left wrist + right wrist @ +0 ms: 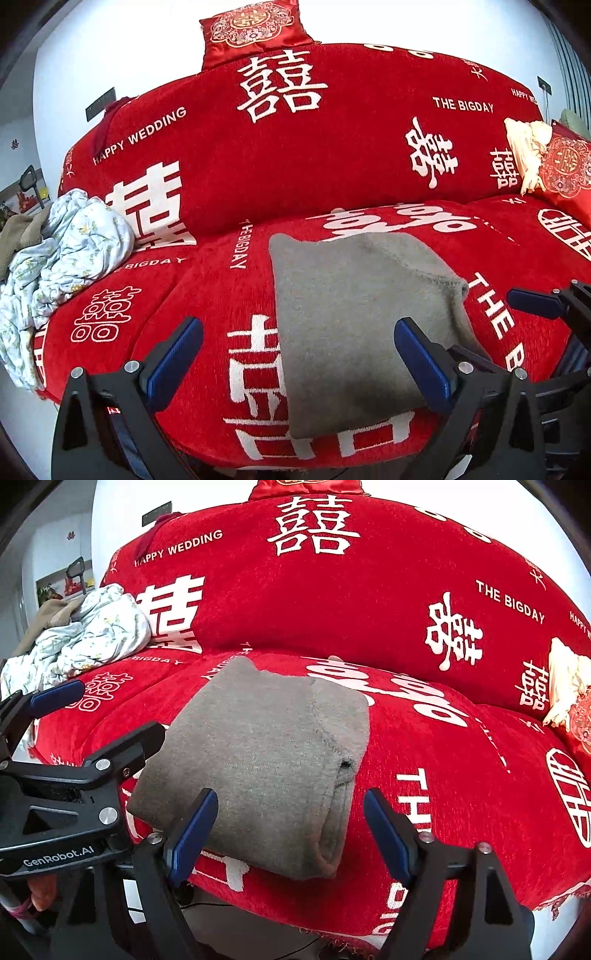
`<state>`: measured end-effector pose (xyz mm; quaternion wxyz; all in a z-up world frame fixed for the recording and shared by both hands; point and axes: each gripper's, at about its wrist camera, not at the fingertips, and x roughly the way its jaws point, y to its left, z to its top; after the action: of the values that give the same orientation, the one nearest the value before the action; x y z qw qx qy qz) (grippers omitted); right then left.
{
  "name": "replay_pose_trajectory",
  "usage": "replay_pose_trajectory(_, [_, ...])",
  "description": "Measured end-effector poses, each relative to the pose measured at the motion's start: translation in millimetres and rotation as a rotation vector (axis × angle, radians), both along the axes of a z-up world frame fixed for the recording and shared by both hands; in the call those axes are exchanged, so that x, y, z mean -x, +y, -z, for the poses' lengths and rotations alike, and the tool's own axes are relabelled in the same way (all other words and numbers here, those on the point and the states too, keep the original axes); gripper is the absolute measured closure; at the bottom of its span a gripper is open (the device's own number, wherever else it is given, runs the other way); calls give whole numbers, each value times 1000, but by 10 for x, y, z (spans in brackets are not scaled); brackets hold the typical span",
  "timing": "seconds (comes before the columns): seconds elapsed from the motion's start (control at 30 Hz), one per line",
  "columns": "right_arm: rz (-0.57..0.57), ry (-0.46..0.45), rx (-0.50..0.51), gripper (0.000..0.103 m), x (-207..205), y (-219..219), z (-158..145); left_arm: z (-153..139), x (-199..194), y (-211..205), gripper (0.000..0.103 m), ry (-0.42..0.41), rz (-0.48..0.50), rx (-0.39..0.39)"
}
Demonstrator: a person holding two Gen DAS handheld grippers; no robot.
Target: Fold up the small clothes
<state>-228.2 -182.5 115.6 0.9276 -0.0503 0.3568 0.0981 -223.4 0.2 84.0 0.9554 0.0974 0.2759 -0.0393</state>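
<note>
On red sofa (461,757), grey sweater (266,746) (folded, fuzzy)

Grey garment (266,760): fuzzy matt knit; sofa cover (369,602): coarse chenille.

The left gripper (299,354) is held level and low, its jaws spread wide with nothing clamped between them. Blue pads (173,360) are seen on the inner faces of its black fingers. The right gripper (291,830) is held likewise, jaws wide apart and nothing pinched. The two are carried side by side: the left gripper's fingers are seen just outside the right jaws' left finger, and a right finger is seen beyond the left jaws' right finger.
</note>
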Motion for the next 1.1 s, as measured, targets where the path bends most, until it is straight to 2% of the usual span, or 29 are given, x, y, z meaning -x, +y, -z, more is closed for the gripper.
replay_pose_trajectory(0.27, [-3,4,2,20,3,30,-1,-40,59,-21,0,-29,-2,-27])
replay_pose_trajectory(1.1, [-8,-3,16,20,14,50,-23,-39,60,-12,0,-26,3,-21])
